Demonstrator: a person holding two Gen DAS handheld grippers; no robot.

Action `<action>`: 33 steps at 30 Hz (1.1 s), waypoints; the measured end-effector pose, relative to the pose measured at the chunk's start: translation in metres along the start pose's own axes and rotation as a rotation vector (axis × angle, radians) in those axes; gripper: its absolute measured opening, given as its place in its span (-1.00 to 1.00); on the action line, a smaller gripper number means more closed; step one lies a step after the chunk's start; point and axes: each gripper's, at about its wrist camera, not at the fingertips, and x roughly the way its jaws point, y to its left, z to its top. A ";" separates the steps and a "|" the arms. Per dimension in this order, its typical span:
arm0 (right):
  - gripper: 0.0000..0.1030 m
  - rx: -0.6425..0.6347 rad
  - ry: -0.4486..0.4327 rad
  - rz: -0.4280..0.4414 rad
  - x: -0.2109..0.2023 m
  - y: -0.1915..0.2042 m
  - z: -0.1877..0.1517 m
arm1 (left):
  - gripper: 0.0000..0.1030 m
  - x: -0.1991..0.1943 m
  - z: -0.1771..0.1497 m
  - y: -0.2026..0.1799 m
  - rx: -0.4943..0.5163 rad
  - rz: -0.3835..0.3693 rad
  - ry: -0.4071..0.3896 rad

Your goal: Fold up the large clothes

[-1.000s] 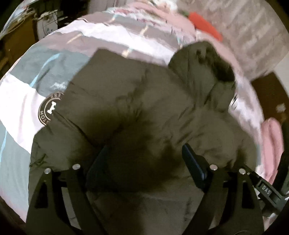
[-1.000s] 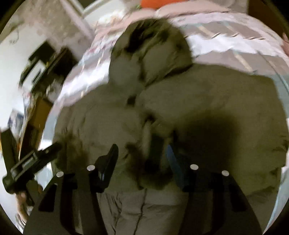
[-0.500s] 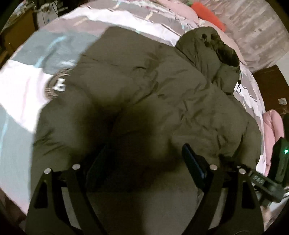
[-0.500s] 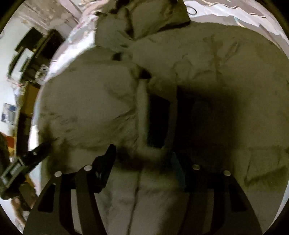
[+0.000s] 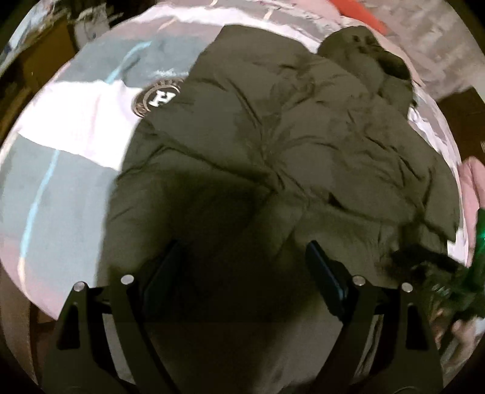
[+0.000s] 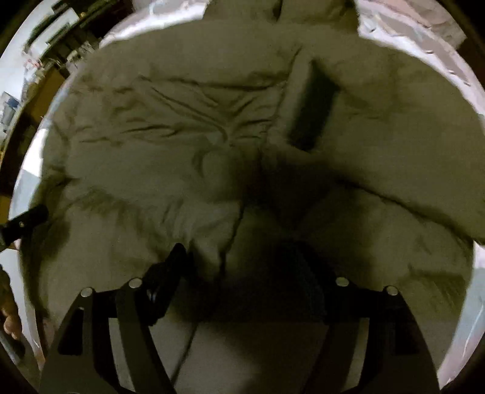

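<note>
A bed (image 5: 69, 188) carries everything here. Its cover is a patchwork of grey-blue, white and pale pink panels, with a thin light-blue stripe running down the left side and a round dark badge (image 5: 157, 97) printed near the middle. A large olive-green padded jacket (image 5: 272, 145) lies spread directly on the cover, its hood (image 5: 366, 57) toward the far end. The jacket's edge overlaps part of the badge. In the right wrist view the jacket (image 6: 188, 127) fills nearly the whole bed, the cover (image 6: 424, 27) showing only around its edges.
</note>
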 end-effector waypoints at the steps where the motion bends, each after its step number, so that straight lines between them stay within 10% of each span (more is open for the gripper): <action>1: 0.41 0.027 -0.034 -0.012 -0.012 -0.003 -0.010 | 0.66 -0.005 -0.007 0.003 0.014 0.001 -0.005; 10: 0.78 -0.105 -0.062 -0.256 0.035 0.037 -0.067 | 0.78 0.025 -0.054 0.017 0.105 0.090 0.059; 16: 0.90 0.034 0.005 -0.183 0.041 0.028 -0.055 | 0.80 0.023 -0.049 0.014 0.090 0.107 0.075; 20: 0.87 0.189 -0.100 -0.044 0.005 0.030 -0.062 | 0.80 -0.003 -0.048 0.026 0.058 0.031 0.028; 27: 0.97 0.082 -0.070 -0.156 0.040 0.062 -0.087 | 0.81 0.018 -0.052 0.030 0.086 0.059 0.075; 33: 0.97 0.305 -0.171 -0.172 0.001 0.029 -0.091 | 0.85 -0.026 -0.057 0.042 0.073 0.019 -0.062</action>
